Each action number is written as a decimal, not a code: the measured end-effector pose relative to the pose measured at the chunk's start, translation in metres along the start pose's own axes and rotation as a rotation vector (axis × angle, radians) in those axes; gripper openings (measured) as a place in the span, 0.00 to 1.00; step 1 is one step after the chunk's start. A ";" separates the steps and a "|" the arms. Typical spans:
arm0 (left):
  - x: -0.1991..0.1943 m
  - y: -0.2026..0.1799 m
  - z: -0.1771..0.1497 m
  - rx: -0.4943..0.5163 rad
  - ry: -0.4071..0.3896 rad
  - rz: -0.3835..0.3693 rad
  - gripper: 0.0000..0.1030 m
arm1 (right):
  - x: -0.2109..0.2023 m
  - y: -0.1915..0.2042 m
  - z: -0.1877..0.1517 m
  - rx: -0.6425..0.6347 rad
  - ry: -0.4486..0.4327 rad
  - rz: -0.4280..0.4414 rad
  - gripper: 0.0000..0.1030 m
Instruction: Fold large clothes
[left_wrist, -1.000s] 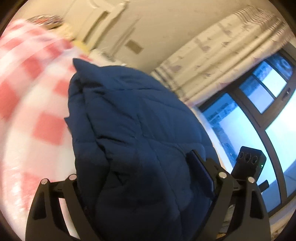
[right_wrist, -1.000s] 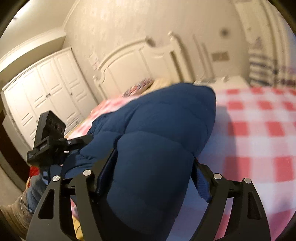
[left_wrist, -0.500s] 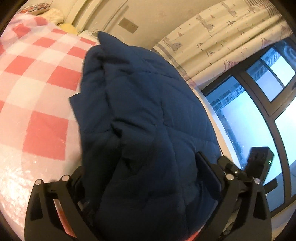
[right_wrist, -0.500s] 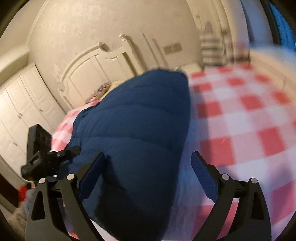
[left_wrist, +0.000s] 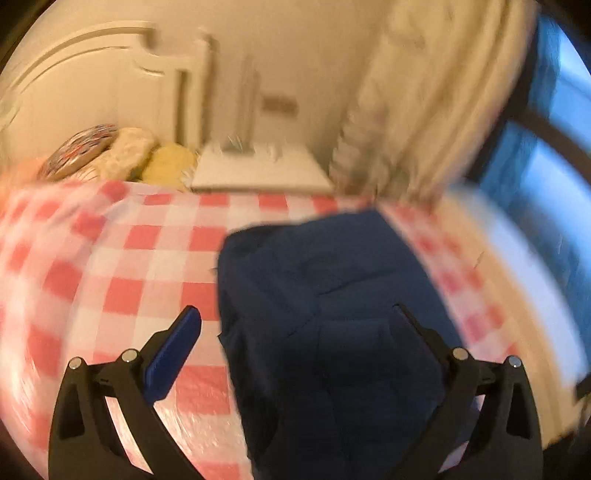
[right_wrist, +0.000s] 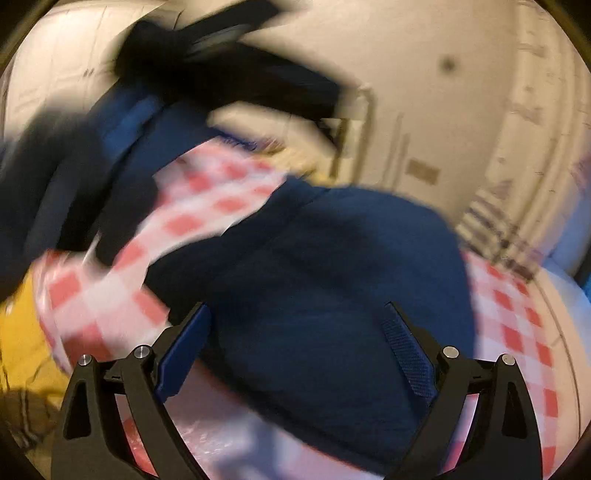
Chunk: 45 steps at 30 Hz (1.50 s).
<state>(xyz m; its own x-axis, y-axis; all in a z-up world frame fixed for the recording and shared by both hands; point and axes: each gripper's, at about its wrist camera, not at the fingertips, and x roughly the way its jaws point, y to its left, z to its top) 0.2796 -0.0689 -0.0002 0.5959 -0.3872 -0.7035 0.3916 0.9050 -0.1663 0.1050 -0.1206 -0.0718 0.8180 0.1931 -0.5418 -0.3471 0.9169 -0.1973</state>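
A navy quilted jacket lies bundled on the bed's red-and-white checked cover. In the left wrist view my left gripper hovers above the jacket's near end. Its jaws stand wide and its blue pads are off the cloth. In the right wrist view the jacket fills the middle. My right gripper is over it, jaws opening, with the fabric lying under the gap and neither pad pressing on it. Both pictures are motion-blurred.
Pillows lie against a white headboard, with a white nightstand beside them. A curtain and a window are at the right. A dark blurred shape crosses the upper left of the right wrist view. Something yellow lies at the left.
Both grippers have spread their jaws and drawn back from the jacket, which has dropped from between the fingers onto the bed. Both views have swung and rolled.
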 end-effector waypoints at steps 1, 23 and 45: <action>0.015 -0.004 0.006 0.010 0.029 0.000 0.98 | 0.004 0.005 -0.001 -0.013 0.005 -0.008 0.93; 0.094 0.064 -0.026 -0.263 0.071 -0.161 0.98 | -0.001 -0.016 -0.006 0.036 -0.005 0.151 0.93; -0.142 -0.011 -0.021 -0.059 -0.379 0.304 0.98 | -0.132 -0.151 0.022 0.472 -0.221 -0.112 0.95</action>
<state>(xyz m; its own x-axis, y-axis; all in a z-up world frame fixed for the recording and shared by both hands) 0.1762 -0.0199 0.0872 0.8947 -0.1305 -0.4273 0.1262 0.9913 -0.0387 0.0596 -0.2772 0.0474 0.9332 0.1073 -0.3430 -0.0495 0.9837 0.1731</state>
